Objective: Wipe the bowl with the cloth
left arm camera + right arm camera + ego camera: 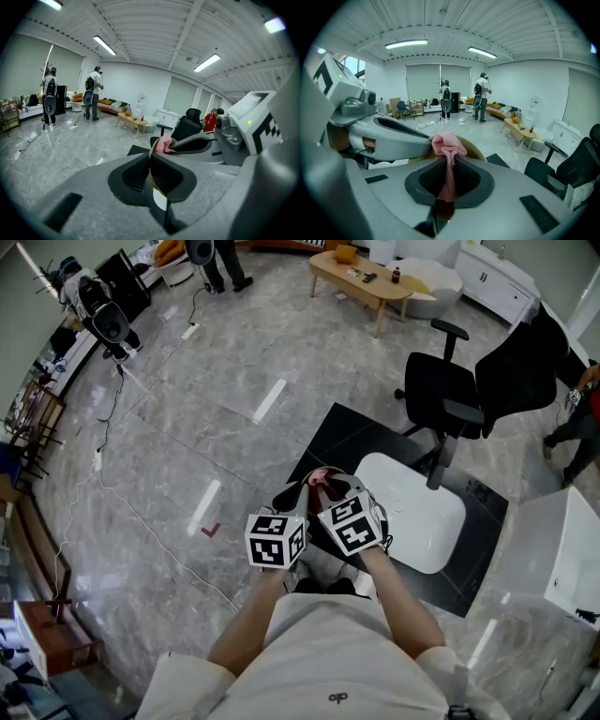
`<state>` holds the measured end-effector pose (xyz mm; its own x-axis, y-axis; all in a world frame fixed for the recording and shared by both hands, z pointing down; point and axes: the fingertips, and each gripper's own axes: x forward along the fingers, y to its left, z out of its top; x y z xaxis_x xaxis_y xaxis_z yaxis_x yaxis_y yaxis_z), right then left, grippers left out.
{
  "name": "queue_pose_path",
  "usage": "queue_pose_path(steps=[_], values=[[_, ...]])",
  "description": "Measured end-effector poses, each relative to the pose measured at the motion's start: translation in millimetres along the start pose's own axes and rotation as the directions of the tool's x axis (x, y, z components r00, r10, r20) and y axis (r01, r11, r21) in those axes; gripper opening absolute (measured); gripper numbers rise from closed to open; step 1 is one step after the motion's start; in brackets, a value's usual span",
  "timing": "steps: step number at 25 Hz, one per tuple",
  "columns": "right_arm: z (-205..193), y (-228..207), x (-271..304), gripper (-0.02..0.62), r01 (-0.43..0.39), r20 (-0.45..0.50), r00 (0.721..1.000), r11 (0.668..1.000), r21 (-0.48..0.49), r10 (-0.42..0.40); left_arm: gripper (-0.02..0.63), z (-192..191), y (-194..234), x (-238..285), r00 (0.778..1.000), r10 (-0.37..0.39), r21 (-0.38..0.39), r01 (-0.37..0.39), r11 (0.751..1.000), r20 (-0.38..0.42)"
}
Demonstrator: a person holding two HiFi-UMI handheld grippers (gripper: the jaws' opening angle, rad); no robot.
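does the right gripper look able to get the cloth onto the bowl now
Probably yes: the right gripper grips the cloth right by the bowl, held by the left gripper; nothing between.

A cream short-sleeved shirt [328, 652] with a small dark logo [338, 697] fills the frame's bottom. The left claw [151, 164] and right claw [449, 173] are grey with black ribbed pads, each bearing a white cube [276, 540] with black square markers.

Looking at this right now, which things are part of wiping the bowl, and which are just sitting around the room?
In the job: bowl, rim clamped in the left gripper; pink cloth, clamped in the right gripper.
Just lying about: black office chair, wooden coffee table, white table.
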<state>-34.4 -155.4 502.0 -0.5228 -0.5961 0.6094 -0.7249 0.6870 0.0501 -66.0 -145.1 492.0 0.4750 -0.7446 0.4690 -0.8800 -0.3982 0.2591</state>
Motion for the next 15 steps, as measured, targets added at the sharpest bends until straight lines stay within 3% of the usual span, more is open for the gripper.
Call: queue_pose_path(steps=[9,15], values=[[-13.6,31.8,5.2,0.028,-0.14,-0.06,0.989,0.989,-0.051,0.137,0.026,5.8,1.4,3.4,1.0,0.012,0.011,-0.013,1.0,0.012],[-24.6,33.3,1.1,0.028,-0.17,-0.082,0.983,0.983,-0.074,0.163,0.026,7.0,9.0,-1.0,0.999,0.03,-0.005,-0.03,1.0,0.011]])
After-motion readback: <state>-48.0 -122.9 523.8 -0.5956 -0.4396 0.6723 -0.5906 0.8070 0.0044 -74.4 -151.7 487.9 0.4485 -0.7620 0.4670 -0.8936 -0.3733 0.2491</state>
